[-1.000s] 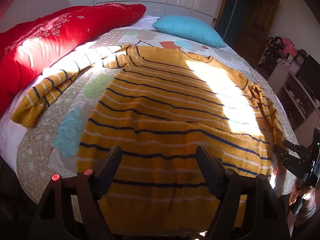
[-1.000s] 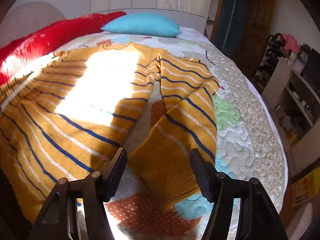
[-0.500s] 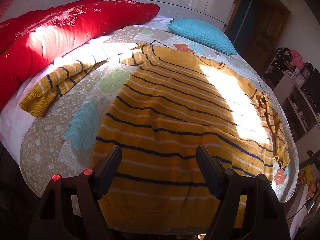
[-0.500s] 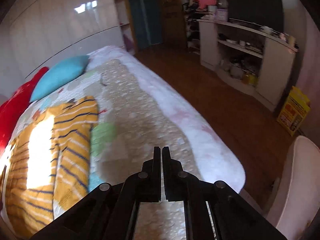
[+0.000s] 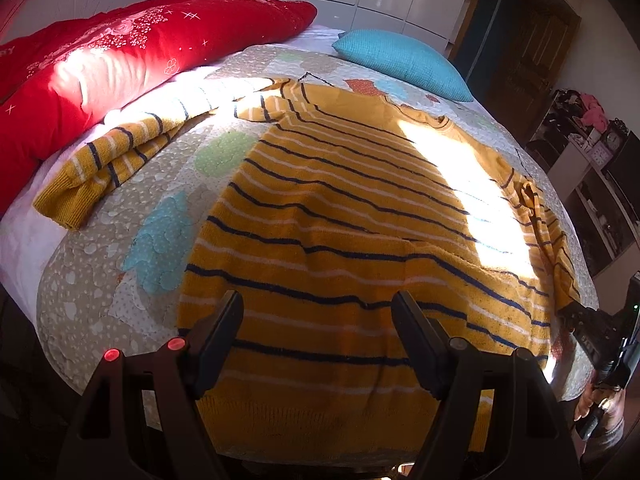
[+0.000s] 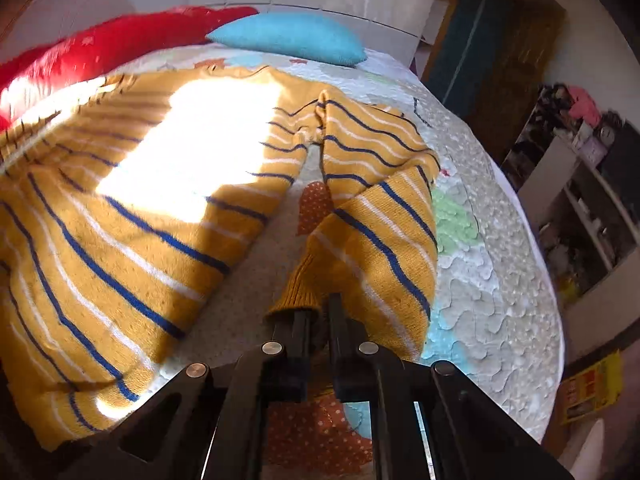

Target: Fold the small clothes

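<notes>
Mustard-yellow knitted sweater (image 5: 360,220) with navy and white stripes lies flat on the patchwork quilted bedspread (image 5: 120,280) in the left wrist view, its hem running under the left gripper (image 5: 318,332), whose jaws stand wide apart over the fabric, while the right gripper (image 5: 592,332) is cut off at 4 o'clock. From the right wrist view, the right gripper (image 6: 320,316) is clamped narrow on the ribbed cuff of the sweater's sleeve (image 6: 360,200), which stretches toward 12 o'clock; the sunlit patch washes out the body's stripes.

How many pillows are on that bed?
2. A long red pillow lies along the bed's left side, and a turquoise pillow sits at the head, beyond the striped sweater. Others may lie out of view.
</notes>
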